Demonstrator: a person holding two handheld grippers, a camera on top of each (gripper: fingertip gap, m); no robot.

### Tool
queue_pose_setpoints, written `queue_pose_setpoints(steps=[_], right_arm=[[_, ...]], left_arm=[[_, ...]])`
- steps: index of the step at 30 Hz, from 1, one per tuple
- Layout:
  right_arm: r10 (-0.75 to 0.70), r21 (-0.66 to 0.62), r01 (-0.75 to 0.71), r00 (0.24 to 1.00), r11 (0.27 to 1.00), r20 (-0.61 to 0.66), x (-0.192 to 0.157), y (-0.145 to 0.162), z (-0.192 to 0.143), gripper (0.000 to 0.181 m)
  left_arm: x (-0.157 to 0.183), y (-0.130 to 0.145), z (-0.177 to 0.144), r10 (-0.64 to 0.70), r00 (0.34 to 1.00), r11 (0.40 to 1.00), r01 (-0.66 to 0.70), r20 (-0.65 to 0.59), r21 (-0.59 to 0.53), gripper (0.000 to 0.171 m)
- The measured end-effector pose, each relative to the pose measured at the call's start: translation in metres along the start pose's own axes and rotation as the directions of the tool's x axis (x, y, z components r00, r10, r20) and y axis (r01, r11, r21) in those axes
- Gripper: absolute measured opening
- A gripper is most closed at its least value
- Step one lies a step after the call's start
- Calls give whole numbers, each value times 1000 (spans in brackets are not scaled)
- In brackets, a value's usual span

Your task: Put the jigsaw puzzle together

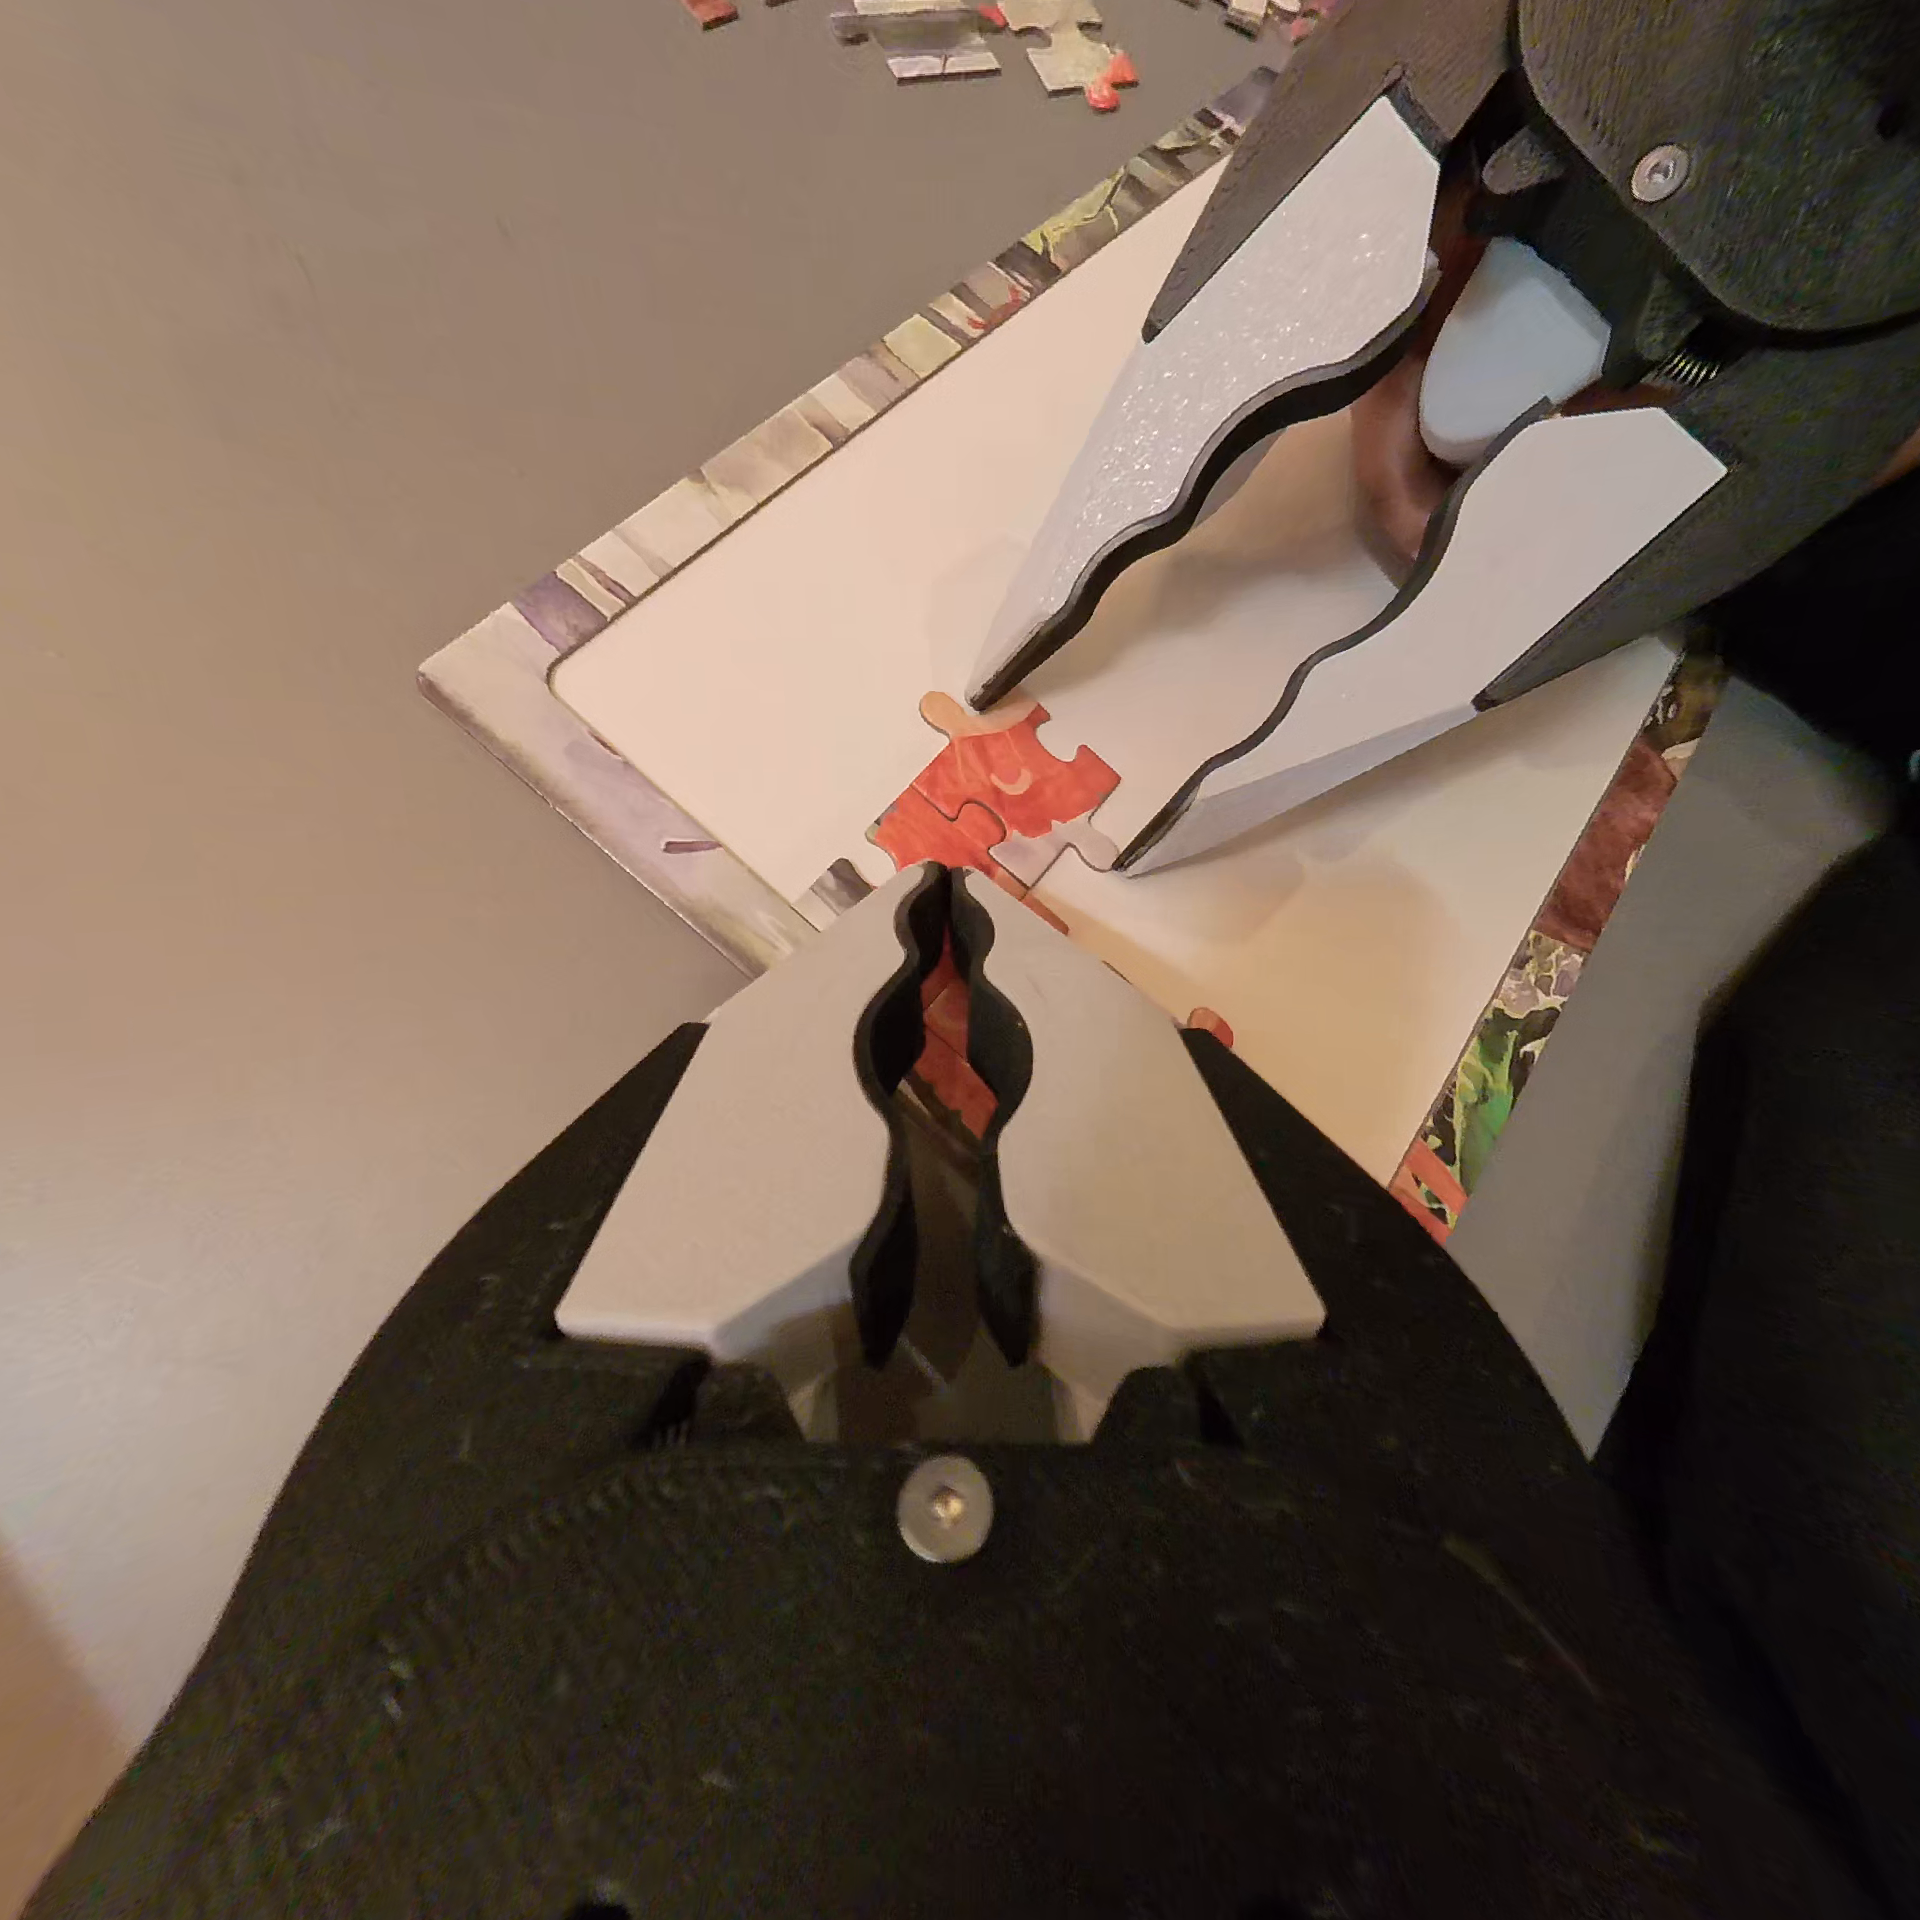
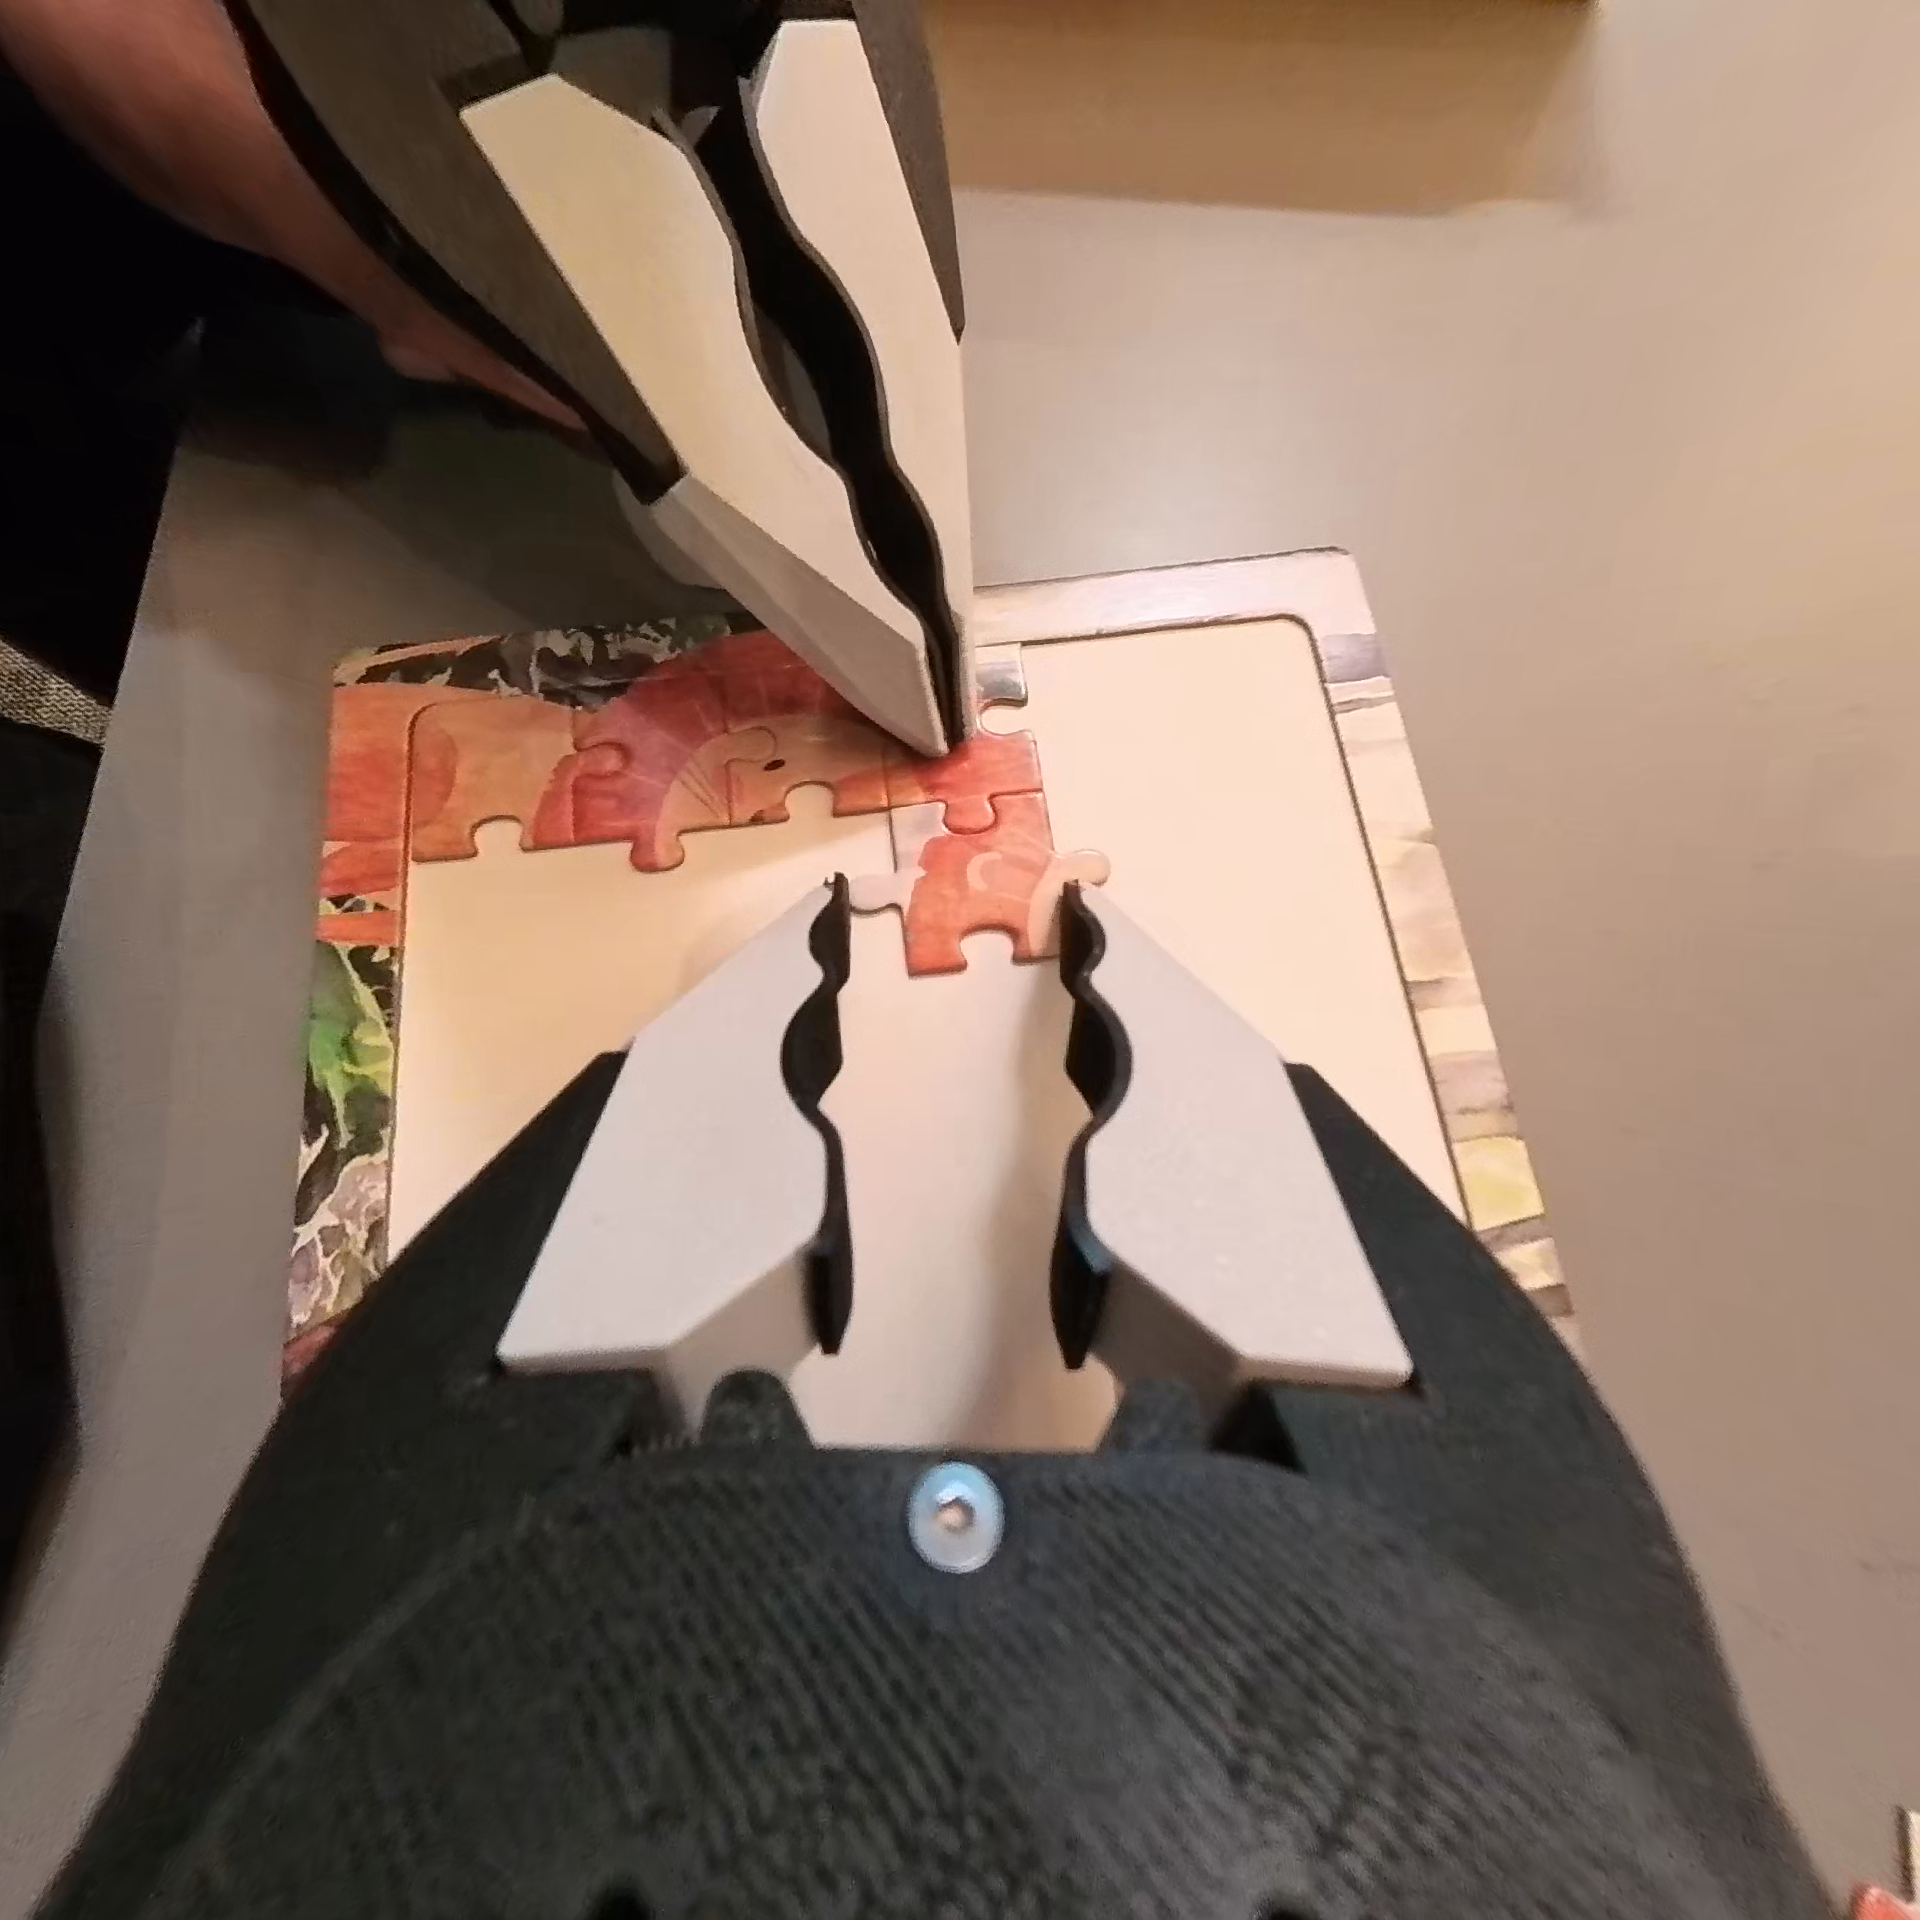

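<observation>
A few red pieces (image 2: 727, 769) sit joined along the tray's (image 2: 1195, 831) far edge; most remains bare. The left gripper (image 2: 951, 743), clenched empty, presses them while the spread right gripper (image 2: 951, 904) straddles the newest piece (image 2: 977, 904).

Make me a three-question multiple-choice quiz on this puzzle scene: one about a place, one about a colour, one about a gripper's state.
1. Where do the spare loose pieces lie?
A. on the table beyond the puzzle tray
B. inside the tray
C. between gripper fingers

2. The main colour of the piece at the right hand-held gripper tips?
A. blue
B. orange-red
C. black

3. The left hand-held gripper is:
A. wide open
B. out of view
C. shut

Answers: A, scattered on the grey tabletop past the tray; B, its printed face is orange-red; C, its fingertips meet, pressing on the joined pieces.
</observation>
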State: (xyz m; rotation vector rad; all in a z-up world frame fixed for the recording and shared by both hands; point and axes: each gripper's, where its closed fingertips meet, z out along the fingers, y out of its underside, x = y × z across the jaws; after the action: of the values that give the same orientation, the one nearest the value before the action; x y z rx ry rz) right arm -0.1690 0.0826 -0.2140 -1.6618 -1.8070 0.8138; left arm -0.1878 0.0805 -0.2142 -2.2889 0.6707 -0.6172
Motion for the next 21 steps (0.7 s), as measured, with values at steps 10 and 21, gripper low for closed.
queue_pose_setpoints(steps=[10, 21], right_arm=[[6, 31, -7, 1000, 999, 10, 0, -4, -3, 38], [13, 54, -10, 998, 998, -64, 14, -9, -4, 49]], left_arm=[[0, 1, 0, 6, 1000, 1000, -6, 22, 0, 0], [0, 1, 0, 9, 1000, 1000, -9, 26, 0, 0]])
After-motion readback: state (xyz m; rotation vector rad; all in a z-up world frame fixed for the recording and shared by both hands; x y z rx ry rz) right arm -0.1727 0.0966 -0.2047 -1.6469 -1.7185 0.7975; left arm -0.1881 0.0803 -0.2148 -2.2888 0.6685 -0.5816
